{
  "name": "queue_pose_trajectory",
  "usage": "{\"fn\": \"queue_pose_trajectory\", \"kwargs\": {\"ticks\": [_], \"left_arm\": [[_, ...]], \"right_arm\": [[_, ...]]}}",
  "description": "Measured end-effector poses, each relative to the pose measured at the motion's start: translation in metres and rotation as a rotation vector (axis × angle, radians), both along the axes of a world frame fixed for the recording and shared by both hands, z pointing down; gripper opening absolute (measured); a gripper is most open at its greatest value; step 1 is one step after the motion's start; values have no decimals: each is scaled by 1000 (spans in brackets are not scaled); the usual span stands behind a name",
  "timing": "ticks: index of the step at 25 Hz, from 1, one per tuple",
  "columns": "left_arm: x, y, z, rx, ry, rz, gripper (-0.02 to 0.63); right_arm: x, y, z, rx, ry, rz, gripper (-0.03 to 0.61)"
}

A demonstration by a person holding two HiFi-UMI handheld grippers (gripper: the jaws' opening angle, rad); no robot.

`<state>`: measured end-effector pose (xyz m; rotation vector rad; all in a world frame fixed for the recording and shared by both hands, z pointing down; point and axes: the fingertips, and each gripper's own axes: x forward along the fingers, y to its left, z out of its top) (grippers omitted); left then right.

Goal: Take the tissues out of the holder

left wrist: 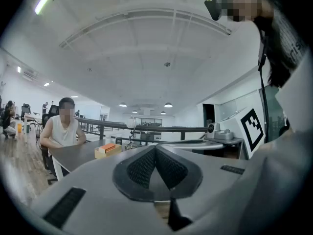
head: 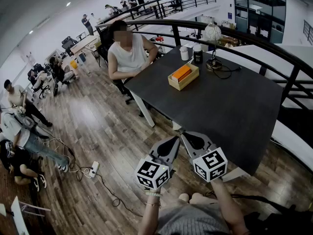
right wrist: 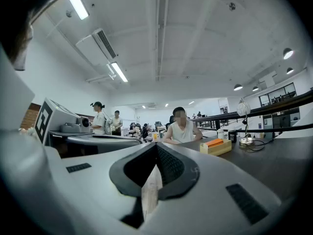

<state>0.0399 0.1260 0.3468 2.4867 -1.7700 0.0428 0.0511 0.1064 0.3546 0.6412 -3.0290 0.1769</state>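
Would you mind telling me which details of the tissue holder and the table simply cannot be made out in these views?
Head view: the orange tissue pack fills the tissue holder, hiding its inside; in both gripper views the holder is too small for detail.
Head view: any print on the white cup and the dark cup is too small to read.
Head view: the right gripper covers part of the near edge of the table.

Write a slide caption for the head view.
Left tool and right tool, both shut, hover by the near edge of the dark table; the tissue holder sits across it.
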Motion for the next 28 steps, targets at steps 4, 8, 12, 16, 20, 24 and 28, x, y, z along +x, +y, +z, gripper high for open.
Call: {"fn": "queue_pose_trajectory", "kwargs": {"ticks": [4, 8, 12, 16, 20, 24, 28], "left_arm": [[1, -3, 1, 1, -4, 2, 8], [4, -9, -2, 6, -6, 0, 8], [8, -19, -3, 11, -6, 1, 8], [11, -31, -6, 21, -3, 2, 8], [20, -32, -10, 33, -16, 7, 8], [5, -35, -4, 18, -24, -47, 8], [-22, -40, -4, 9, -21, -113, 8]], "right_arm": [[1, -2, 2, -1, 4, -3, 12], [2, -6, 3, 8, 14, -16, 12], [6, -14, 3, 13, 20, -20, 12], [11, -25, 1, 24, 23, -20, 12], [12, -33, -2, 15, -7, -24, 12], [-2, -42, -1, -10, -37, -55, 12], [-18, -50, 3, -39, -50, -79, 12]]}}
